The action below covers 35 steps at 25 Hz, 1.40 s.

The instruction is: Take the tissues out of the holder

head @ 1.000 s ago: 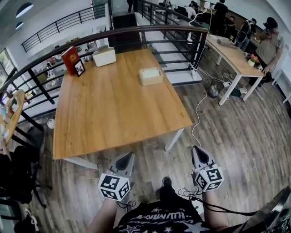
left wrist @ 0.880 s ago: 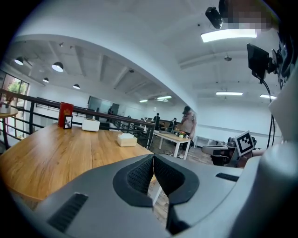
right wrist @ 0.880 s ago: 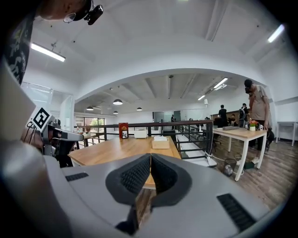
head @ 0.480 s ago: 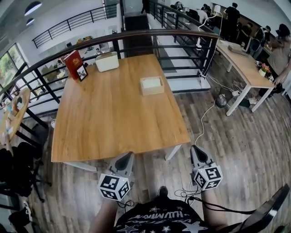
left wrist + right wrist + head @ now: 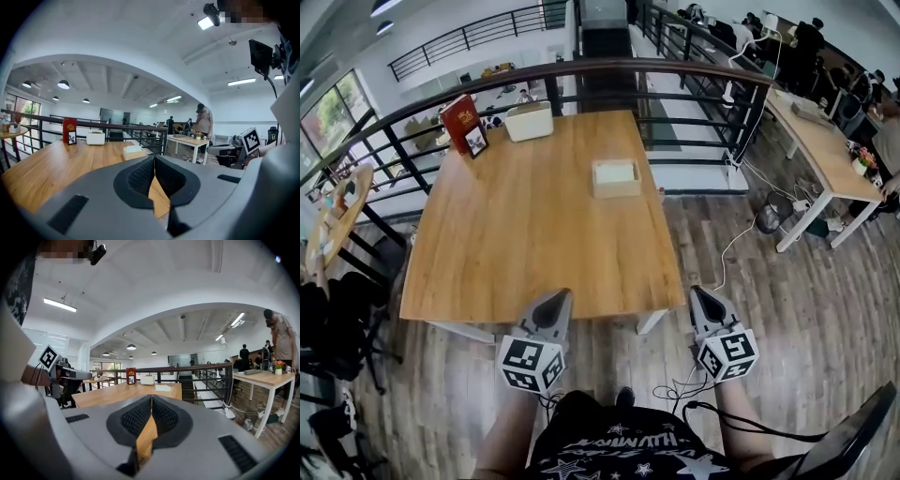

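- Approach step: my left tongs point(image 5: 553, 302) and right tongs point(image 5: 703, 298) are both closed, empty, at the near edge of the worktop point(image 5: 487, 272)
- Tissue holder point(image 5: 616, 190) sits well across it; next I'd reach over and part one pair above the tissues point(image 5: 614, 172)

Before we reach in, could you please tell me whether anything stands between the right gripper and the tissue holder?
Nothing visible does: only bare tabletop lies between the right gripper and the tissue holder. The white box and red book stand aside at the far left.
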Tool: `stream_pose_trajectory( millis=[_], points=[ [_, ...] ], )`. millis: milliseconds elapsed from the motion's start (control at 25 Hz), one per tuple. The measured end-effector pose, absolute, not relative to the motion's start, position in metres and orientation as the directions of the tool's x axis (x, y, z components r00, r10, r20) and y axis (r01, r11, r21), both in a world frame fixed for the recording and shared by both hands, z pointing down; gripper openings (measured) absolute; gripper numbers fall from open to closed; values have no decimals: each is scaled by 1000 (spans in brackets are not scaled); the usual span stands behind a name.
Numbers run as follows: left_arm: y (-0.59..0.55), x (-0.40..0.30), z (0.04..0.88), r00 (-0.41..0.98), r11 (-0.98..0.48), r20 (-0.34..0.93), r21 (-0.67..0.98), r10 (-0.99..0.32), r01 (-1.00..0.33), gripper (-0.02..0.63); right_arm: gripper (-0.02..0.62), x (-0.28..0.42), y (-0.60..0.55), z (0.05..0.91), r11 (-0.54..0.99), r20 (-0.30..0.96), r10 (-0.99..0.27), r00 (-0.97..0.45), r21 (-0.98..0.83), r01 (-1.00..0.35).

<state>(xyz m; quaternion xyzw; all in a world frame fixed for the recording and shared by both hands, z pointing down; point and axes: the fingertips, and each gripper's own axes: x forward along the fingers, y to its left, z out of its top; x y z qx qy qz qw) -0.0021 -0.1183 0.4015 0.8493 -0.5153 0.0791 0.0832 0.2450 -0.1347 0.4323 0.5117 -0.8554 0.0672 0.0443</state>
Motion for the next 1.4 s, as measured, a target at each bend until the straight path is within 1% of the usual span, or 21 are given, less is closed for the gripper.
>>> stream_pose_trajectory(
  millis=[360, 560, 680, 1040, 1240, 1400],
  points=[
    [-144, 21, 389, 425, -426, 197, 41, -883, -904, 14, 18, 218, -165, 412, 549, 96, -830, -550, -39, -835],
    [-174, 18, 390, 417, -414, 184, 53, -890, -909, 14, 18, 199, -184, 405, 535, 84, -843, -532, 27, -844],
    [-198, 18, 393, 425, -420, 179, 70, -887, -905, 14, 18, 194, -201, 404, 529, 85, -846, -526, 18, -848],
    [-298, 22, 381, 450, -443, 149, 80, -881, -893, 14, 18, 180, -301, 377, 533, 64, -845, -530, 45, -845],
    [-358, 11, 358, 446, -438, 104, 92, -889, -894, 14, 18, 165, -363, 360, 533, 31, -846, -532, 54, -845],
    [-399, -3, 354, 436, -432, 110, 57, -893, -900, 14, 19, 154, -408, 366, 535, 70, -844, -531, 50, -844]
  ],
)
